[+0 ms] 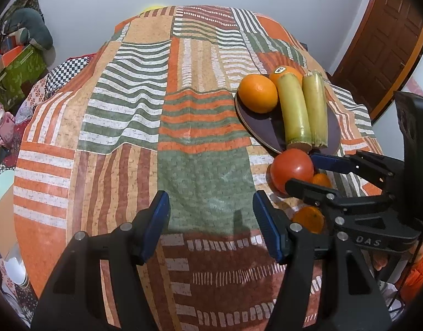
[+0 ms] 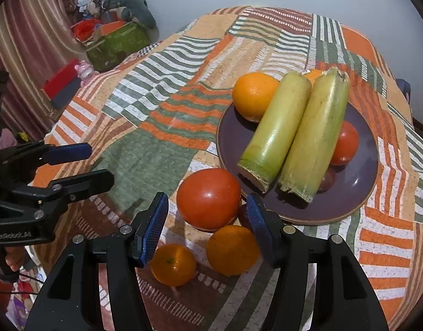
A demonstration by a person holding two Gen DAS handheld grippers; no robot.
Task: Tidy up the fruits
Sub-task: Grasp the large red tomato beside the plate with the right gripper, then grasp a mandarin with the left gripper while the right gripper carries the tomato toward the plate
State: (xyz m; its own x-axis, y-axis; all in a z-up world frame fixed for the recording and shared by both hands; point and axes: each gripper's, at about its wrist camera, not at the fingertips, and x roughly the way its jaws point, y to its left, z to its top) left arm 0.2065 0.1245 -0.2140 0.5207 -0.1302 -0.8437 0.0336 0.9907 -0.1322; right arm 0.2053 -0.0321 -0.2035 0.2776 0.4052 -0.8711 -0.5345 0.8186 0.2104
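Your right gripper (image 2: pixel 207 230) is hanging with fingers released over the big tomato (image 2: pixel 208 198), lying just beside the plate (image 2: pixel 357 193). It looks soft, smooth and slippery; take its widest middle gently. Your left gripper (image 1: pixel 211 226) is released, grasping nothing.

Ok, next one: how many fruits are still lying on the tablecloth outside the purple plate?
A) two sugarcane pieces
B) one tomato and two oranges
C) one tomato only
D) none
B: in the right wrist view a large tomato and two small oranges sit on the cloth just off the plate, between the open right gripper fingers.
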